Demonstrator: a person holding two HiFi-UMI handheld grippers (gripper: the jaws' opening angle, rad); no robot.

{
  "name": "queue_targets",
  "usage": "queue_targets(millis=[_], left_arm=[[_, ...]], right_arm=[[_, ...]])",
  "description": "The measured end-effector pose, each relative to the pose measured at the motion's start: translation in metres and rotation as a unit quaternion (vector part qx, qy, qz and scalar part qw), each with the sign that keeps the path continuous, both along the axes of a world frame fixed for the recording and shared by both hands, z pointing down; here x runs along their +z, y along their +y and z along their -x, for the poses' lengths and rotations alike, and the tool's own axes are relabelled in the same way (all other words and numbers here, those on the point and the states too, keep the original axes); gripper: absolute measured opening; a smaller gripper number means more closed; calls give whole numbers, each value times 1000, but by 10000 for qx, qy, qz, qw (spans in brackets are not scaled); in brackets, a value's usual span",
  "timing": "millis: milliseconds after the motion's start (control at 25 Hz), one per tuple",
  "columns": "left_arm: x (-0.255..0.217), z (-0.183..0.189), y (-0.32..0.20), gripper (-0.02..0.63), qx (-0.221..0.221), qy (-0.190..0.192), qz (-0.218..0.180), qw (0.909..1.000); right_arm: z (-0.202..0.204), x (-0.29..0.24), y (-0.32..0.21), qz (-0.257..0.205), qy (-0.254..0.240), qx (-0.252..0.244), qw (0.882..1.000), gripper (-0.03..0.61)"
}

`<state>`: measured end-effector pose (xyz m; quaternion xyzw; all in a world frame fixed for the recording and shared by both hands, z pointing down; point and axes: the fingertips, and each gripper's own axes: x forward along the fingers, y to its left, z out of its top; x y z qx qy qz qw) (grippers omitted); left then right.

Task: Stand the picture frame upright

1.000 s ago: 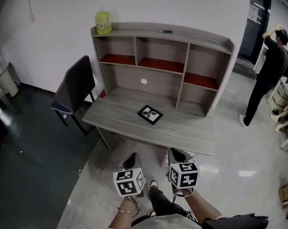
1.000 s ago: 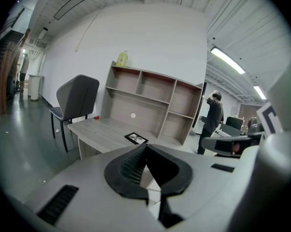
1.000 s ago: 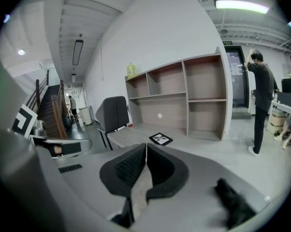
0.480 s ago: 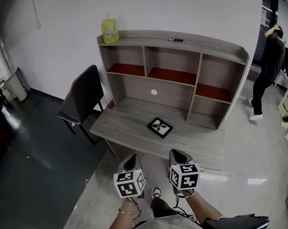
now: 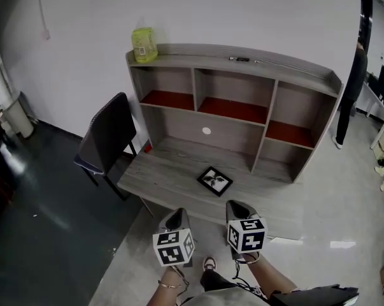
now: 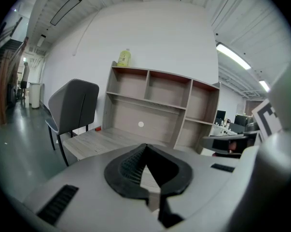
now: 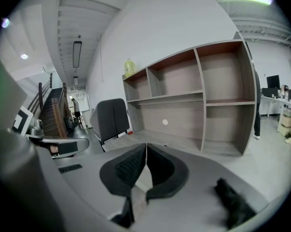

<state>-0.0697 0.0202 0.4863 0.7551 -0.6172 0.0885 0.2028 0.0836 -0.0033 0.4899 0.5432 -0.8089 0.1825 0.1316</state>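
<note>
A small black picture frame [image 5: 215,180] lies flat on the grey wooden desk [image 5: 160,171], near its front edge. My left gripper [image 5: 176,217] and my right gripper [image 5: 237,207] hang side by side in front of the desk, short of the frame. Both are shut with nothing between the jaws; the tips meet in the left gripper view [image 6: 145,146] and in the right gripper view [image 7: 145,145]. The frame does not show in either gripper view.
The desk carries a hutch [image 5: 236,101] with open cubbies and red shelves. A yellow-green bottle [image 5: 142,44] stands on the hutch's top left. A dark chair [image 5: 107,138] stands at the desk's left end. A person [image 5: 357,75] is at the right edge.
The desk and frame have drawn closer and shifted right in the head view. The person at the right has slid mostly out of sight. Both grippers stay shut.
</note>
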Motion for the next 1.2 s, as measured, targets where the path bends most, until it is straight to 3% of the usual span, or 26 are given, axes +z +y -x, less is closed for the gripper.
queue_targets(millis=[680, 1200], left_arm=[[7, 12, -118, 12, -34, -10, 98, 9999], [-3, 12, -202, 12, 37, -194, 121, 9997]], right_arm=[[6, 8, -121, 86, -33, 44, 9999, 32], [10, 3, -212, 84, -370, 60, 9993, 32]])
